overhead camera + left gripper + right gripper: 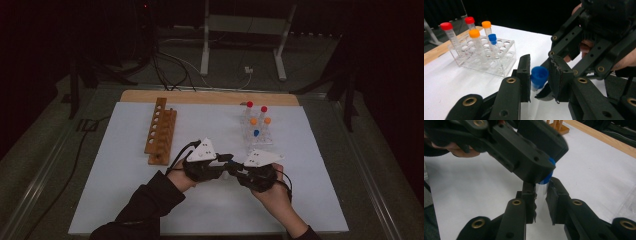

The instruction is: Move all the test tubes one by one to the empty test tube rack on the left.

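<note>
A clear tube with a blue cap (539, 75) is held between both grippers above the white mat, near its front middle. My left gripper (538, 62) is shut on the blue cap. My right gripper (540, 185) is shut on the tube's clear body (541, 190), just below the cap (551, 171). In the high view the left gripper (227, 164) and right gripper (236, 171) meet tip to tip, and the tube between them is mostly hidden. The left gripper's jaw fills the top of the right gripper view.
A clear plastic rack (260, 139) at the back right holds several tubes with red, orange and blue caps (474, 33). A wooden rack (161, 131) with a row of holes lies at the back left. The white mat (125, 200) covers the wooden table.
</note>
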Tool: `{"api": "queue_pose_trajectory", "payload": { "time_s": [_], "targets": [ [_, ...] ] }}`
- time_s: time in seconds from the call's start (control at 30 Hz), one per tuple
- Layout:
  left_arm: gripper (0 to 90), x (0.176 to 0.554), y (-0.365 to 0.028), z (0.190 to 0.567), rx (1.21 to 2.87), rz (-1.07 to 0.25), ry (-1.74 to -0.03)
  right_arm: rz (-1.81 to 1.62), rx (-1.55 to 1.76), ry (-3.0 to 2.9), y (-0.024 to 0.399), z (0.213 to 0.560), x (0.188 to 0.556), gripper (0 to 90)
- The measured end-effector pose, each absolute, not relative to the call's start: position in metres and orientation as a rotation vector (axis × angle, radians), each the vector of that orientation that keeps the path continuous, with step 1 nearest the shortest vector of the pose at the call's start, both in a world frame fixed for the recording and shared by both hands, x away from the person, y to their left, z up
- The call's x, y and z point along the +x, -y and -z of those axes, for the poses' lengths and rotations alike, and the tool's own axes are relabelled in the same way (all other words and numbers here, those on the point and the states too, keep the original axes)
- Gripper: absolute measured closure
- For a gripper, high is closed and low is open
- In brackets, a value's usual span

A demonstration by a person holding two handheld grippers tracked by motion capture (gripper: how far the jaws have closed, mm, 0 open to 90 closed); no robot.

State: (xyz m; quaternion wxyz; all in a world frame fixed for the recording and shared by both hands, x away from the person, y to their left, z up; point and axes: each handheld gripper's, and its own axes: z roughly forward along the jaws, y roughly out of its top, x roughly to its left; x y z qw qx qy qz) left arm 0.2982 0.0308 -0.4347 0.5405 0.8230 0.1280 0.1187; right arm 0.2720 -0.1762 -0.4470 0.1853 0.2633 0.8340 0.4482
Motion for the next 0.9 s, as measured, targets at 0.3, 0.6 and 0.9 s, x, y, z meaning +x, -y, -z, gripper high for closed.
{"api": "queue_pose_trajectory", "payload": {
  "time_s": [0.3,0.6,0.9],
  "targets": [
    [77.5,0.297,-0.03,0.434,1.965,-0.313,-0.295,-1.26,0.745,-2.342,0.176,0.447,0.272,76.4],
    [77.6,0.301,-0.042,0.427,1.945,-0.341,-0.327,-1.32,0.752,-2.303,0.18,0.448,0.272,53.5],
    [77.7,0.309,-0.069,0.416,1.938,-0.385,-0.393,-1.367,0.847,-2.245,0.19,0.448,0.272,21.0]
  ]
}}
